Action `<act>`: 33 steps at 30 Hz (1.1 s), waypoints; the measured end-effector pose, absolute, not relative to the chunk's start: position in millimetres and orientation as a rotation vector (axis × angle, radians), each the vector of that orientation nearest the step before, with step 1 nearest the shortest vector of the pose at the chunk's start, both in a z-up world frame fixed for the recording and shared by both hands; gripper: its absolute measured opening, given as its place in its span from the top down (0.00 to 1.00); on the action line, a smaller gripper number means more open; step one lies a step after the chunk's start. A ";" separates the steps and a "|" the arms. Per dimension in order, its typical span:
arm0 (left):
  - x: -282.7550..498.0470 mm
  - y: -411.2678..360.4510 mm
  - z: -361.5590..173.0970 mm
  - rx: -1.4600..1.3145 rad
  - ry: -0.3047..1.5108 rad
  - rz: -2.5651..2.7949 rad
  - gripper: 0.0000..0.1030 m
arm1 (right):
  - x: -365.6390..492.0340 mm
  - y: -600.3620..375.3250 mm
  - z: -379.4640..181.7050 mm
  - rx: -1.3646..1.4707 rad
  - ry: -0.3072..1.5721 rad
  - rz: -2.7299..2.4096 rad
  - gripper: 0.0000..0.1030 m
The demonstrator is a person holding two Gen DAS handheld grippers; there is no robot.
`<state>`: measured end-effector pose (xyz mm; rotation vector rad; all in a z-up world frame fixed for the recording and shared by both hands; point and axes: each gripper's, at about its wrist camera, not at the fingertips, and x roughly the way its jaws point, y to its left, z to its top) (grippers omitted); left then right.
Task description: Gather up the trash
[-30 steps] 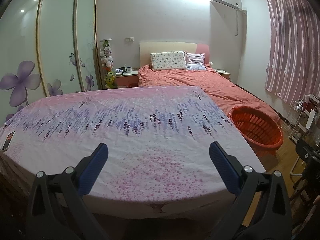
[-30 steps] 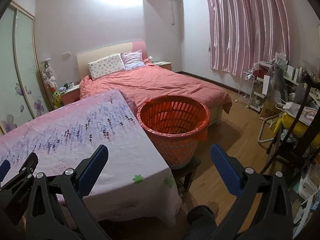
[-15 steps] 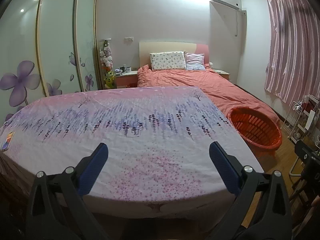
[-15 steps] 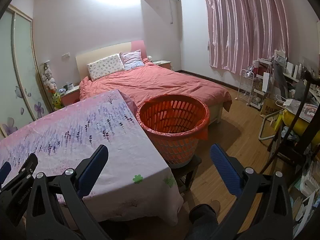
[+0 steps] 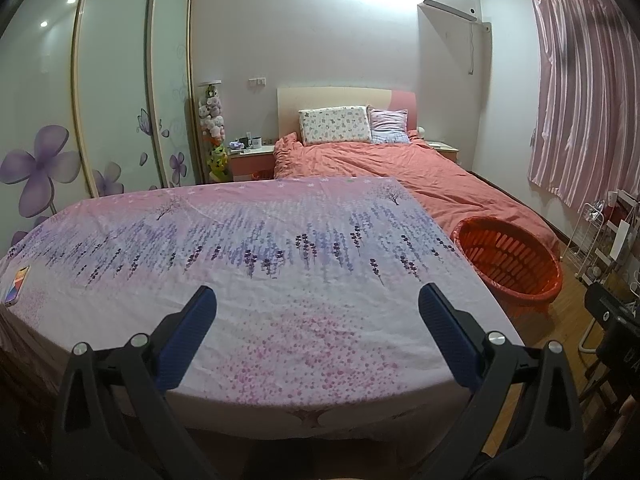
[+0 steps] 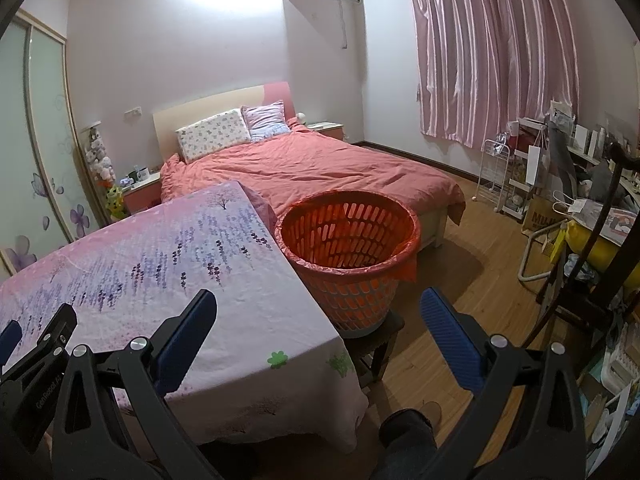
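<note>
My left gripper [image 5: 317, 300] hangs open over the near edge of a table covered by a pink and purple floral cloth [image 5: 280, 248]; nothing is between its blue pads. An orange slatted basket [image 5: 516, 292], lined with a red bag, stands past the table's right side. In the right wrist view my right gripper [image 6: 318, 302] is also open and holds nothing; it sits above the table's right corner [image 6: 256, 344], with the basket [image 6: 352, 300] just ahead on a dark stool [image 6: 380, 338]. No loose trash shows on the cloth. The left gripper [image 6: 36, 344] shows at the lower left.
A phone [image 5: 16, 284] lies at the table's left edge. A bed with a salmon cover [image 6: 320, 168] stands behind the table and basket. Wooden floor [image 6: 460, 280] lies right of the stool, with cluttered racks and a desk [image 6: 568, 200] beyond. A person's leg [image 6: 408, 432] is below.
Both views shift only very slightly; both grippers stay open and hold nothing.
</note>
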<state>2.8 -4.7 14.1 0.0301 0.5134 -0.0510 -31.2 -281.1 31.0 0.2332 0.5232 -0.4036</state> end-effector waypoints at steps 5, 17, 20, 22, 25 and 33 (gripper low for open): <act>3.3 -5.2 14.8 0.032 0.513 -0.052 0.04 | -31.2 -280.6 30.9 0.233 0.523 -0.404 0.02; 4.3 -5.2 15.8 0.031 0.518 -0.051 0.04 | -29.5 -280.0 32.3 0.229 0.524 -0.405 0.02; 4.3 -5.4 15.9 0.032 0.518 -0.051 0.04 | -28.3 -280.6 32.6 0.223 0.525 -0.407 0.02; 4.2 -5.7 15.8 0.031 0.518 -0.051 0.04 | -27.6 -279.9 32.6 0.220 0.526 -0.408 0.02; 4.3 -5.8 15.9 0.032 0.519 -0.049 0.04 | -27.9 -282.3 32.0 0.217 0.527 -0.411 0.02; 6.6 -2.5 13.4 0.031 0.525 -0.047 0.04 | -27.3 -283.4 32.2 0.213 0.528 -0.412 0.02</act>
